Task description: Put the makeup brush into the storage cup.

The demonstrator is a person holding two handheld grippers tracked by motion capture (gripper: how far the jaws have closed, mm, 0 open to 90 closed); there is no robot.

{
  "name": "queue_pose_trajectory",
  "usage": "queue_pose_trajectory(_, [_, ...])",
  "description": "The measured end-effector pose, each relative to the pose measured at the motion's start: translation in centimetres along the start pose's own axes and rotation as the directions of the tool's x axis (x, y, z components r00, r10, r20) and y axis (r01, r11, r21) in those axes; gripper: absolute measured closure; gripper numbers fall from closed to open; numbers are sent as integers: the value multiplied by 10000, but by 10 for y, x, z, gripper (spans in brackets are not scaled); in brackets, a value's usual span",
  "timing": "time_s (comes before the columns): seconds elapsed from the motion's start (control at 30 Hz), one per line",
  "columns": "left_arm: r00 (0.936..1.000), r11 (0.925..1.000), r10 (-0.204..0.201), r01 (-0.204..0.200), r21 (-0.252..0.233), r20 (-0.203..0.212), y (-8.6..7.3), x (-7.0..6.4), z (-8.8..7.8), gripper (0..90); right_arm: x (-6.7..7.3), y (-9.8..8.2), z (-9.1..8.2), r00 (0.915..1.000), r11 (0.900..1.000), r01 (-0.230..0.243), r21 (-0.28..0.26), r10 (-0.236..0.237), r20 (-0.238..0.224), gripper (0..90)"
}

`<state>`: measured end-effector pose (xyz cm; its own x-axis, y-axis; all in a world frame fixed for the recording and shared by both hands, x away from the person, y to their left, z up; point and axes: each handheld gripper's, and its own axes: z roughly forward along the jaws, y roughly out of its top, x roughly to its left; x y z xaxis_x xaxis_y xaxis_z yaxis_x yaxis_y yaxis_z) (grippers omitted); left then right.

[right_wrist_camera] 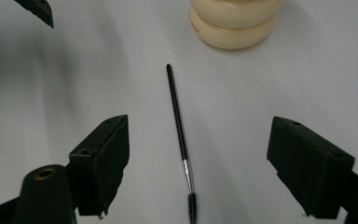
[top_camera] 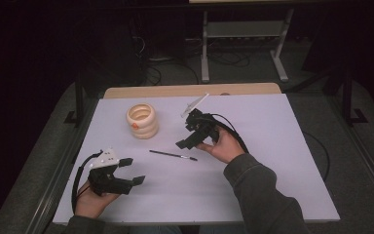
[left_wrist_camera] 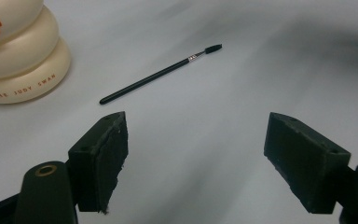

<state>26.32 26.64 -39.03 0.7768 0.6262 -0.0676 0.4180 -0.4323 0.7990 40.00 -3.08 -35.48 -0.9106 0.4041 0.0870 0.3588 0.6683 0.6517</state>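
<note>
Right gripper (right_wrist_camera: 193, 163) wide open above brush (right_wrist_camera: 179, 133)

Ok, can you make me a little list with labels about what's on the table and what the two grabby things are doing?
Surface: white table
Tool: thin black mascara wand, lying flat mid-table, bristle end toward the right hand-held gripper
Container: cream ringed duck-faced pot, upright, open top, beyond the wand
Right hand-held gripper: jaws open, wand lies between them on the table, pads not touching it
Left hand-held gripper: jaws open, nothing between them, near the table's front left
Pot and wand: apart
</note>
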Motion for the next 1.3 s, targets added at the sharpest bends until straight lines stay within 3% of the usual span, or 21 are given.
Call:
queue_pose_trajectory(0.47, [10000, 10000, -50, 50, -46, 34, 1, 0, 0, 213, 8, 16, 36, 9995, 9977, 301, 604, -296, -80, 225])
queue_pose_trajectory(0.77, [10000, 10000, -42, 43, -45, 34, 1, 0, 0, 214, 6, 16, 55, 9985, 9938, 539, 975, -526, -158, 303])
queue_pose_trajectory(1.0, [10000, 10000, -7, 7, -53, 51, 1, 0, 1, 214, 5, 12, 69, 9975, 9839, 691, 1649, -652, -286, 349])
queue_pose_trajectory(1.2, [10000, 10000, 1, 0, -59, 59, 1, 1, 0, 215, 5, 8, 78, 9969, 9739, 738, 2147, -665, -411, 450])
queue_pose_trajectory(1.3, [10000, 10000, -9, 9, -42, 66, 1, 1, 1, 217, 7, 8, 83, 9948, 9664, 1003, 2366, -934, -402, 489])
